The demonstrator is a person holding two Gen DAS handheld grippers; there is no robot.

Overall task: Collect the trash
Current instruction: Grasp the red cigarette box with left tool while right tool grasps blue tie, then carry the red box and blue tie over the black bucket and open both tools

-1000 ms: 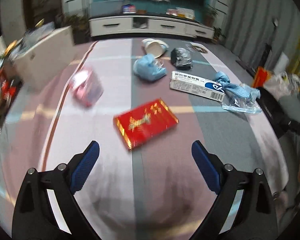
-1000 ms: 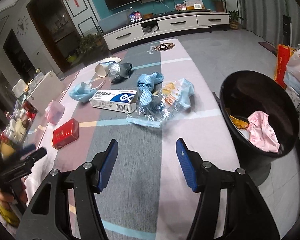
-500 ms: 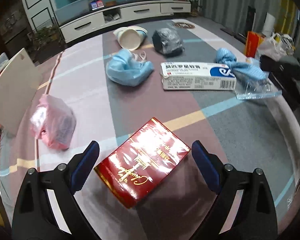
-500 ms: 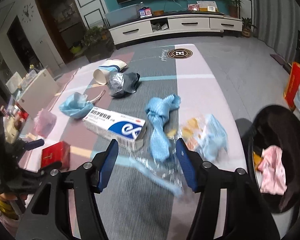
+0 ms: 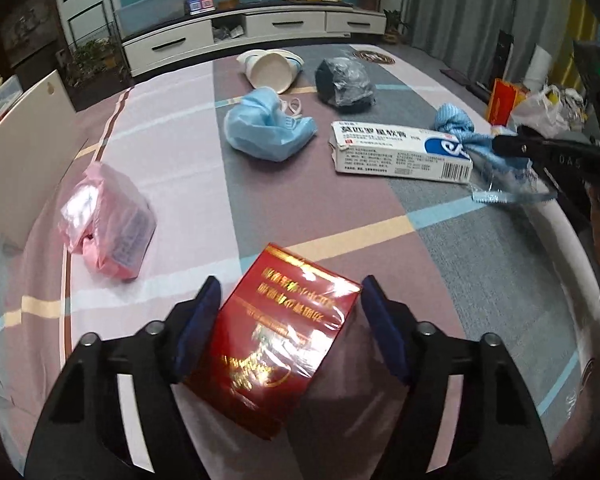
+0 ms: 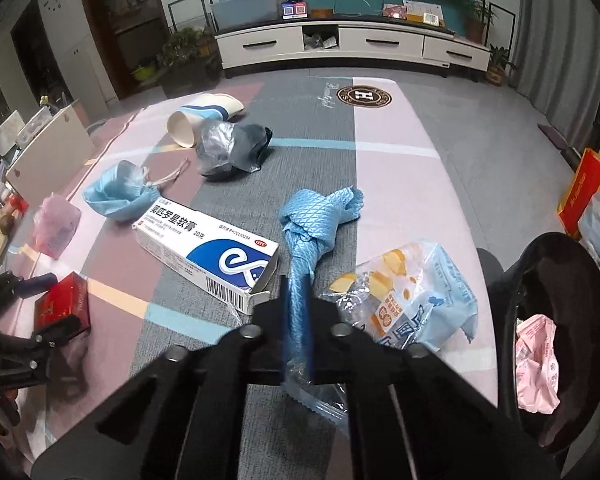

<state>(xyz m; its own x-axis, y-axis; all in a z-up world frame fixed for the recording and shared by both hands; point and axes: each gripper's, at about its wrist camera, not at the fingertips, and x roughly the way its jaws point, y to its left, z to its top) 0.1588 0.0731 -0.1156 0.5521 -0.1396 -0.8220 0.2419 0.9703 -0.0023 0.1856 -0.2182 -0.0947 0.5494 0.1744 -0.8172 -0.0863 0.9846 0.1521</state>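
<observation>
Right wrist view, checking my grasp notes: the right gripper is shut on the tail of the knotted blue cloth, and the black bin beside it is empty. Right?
Not quite. The black bin holds crumpled pink plastic, as the right wrist view shows. The right gripper is indeed shut on the knotted blue cloth.

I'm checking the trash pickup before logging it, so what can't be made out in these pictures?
- Left wrist view: the red box's near end, hidden between the left hand-held gripper's arms.
- Right wrist view: the knotted blue cloth's tail, hidden in the shut right hand-held gripper.
- Right wrist view: the black bin's contents, cut by the frame edge.
</observation>
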